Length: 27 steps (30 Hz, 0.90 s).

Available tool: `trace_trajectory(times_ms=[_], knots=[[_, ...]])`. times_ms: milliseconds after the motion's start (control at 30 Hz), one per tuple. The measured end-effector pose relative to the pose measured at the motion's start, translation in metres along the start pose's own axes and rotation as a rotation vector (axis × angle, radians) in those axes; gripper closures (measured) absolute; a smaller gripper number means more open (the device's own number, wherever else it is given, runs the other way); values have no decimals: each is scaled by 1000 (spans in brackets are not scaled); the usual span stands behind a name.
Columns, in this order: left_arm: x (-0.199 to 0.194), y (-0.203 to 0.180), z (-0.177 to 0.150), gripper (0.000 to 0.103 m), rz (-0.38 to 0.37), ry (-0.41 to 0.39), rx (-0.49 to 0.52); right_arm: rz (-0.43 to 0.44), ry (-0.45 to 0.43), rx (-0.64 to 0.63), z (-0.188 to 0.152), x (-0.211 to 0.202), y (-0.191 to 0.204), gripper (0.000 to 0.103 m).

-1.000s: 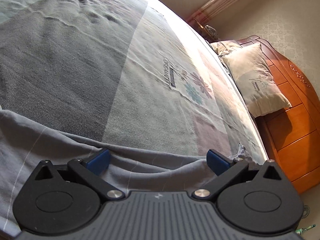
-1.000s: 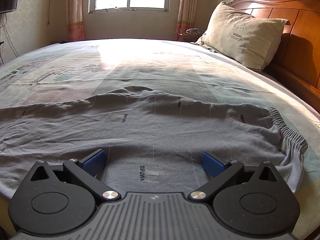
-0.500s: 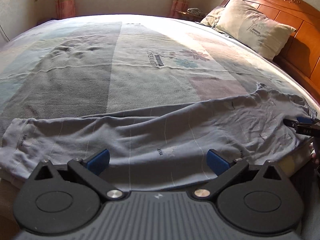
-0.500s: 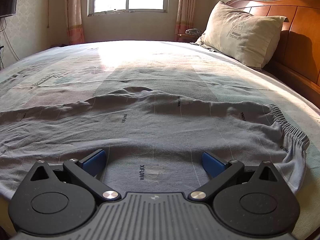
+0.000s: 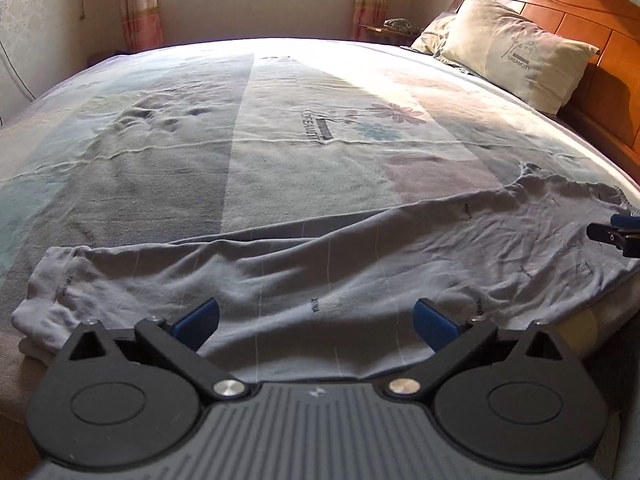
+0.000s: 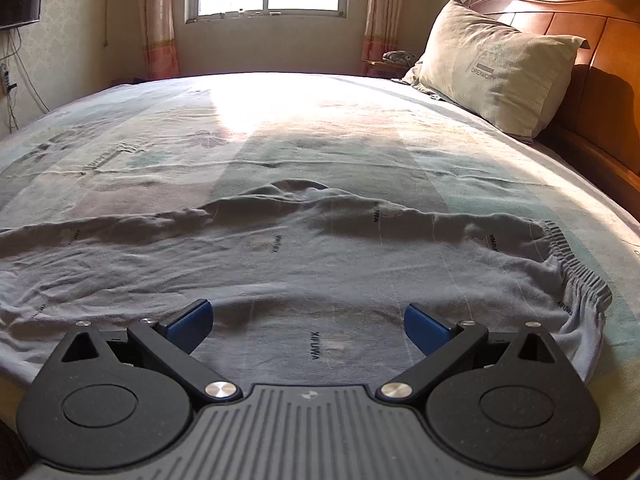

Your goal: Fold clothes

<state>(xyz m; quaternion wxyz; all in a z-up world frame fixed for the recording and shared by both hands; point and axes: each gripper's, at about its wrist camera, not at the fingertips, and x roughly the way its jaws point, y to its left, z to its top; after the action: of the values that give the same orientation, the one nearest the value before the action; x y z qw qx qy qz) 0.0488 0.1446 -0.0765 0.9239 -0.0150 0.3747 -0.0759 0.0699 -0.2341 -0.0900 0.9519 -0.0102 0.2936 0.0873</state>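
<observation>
**A:** Left wrist view first: the grey trousers lie stretched sideways along the near edge of the bed, cuffs off to the left, waistband end to the right. The left gripper hangs just above the leg fabric, jaws spread wide, nothing between them.

**B:** And over at the right edge of that view, there's the tip of the right gripper, parked by the waist. Switch to its own camera and the right gripper is released too, blue pads well apart, fabric below them.

**A:** Elastic waistband bunched at the far right there, partly drooping over the mattress edge. Legs look stacked one on the other, I'd say, so the lengthwise fold seems done.

**B:** That explains the spacing: one tool near the cuffs, one near the waist, ready for an end-to-end fold.

**A:** Pillow and headboard sit well clear, plenty of bedspread beyond. The rumpled ridge along the far edge may need smoothing, though.
</observation>
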Motion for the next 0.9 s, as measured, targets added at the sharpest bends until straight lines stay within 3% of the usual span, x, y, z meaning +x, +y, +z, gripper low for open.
trace_trajectory(times_ms=[100, 200, 267, 333, 467, 600, 700, 800, 900], knots=[[12, -6, 3, 1, -71, 2, -24, 228, -3, -107, 16, -11, 50, 0], [19, 3, -7, 1, -51, 42, -61, 434, 10, -213, 23, -11, 100, 0], [19, 11, -13, 1, -36, 68, -86, 506, 43, -265, 21, -1, 129, 0], [7, 20, -15, 1, -41, 77, -103, 528, 93, -305, 17, 12, 150, 0], [-15, 47, -8, 1, -34, -5, -152, 554, 233, -288, 7, 43, 165, 0], [1, 83, 0, 1, -10, -19, -250, 577, 193, -231, -1, 47, 155, 0], [17, 102, -9, 1, 15, -7, -330, 560, 185, -365, -8, 42, 162, 0], [10, 103, -13, 1, 5, -25, -328, 509, 267, -498, 1, 39, 178, 0], [-4, 100, -11, 1, 57, -40, -283, 674, 309, -460, 32, 38, 180, 8]])
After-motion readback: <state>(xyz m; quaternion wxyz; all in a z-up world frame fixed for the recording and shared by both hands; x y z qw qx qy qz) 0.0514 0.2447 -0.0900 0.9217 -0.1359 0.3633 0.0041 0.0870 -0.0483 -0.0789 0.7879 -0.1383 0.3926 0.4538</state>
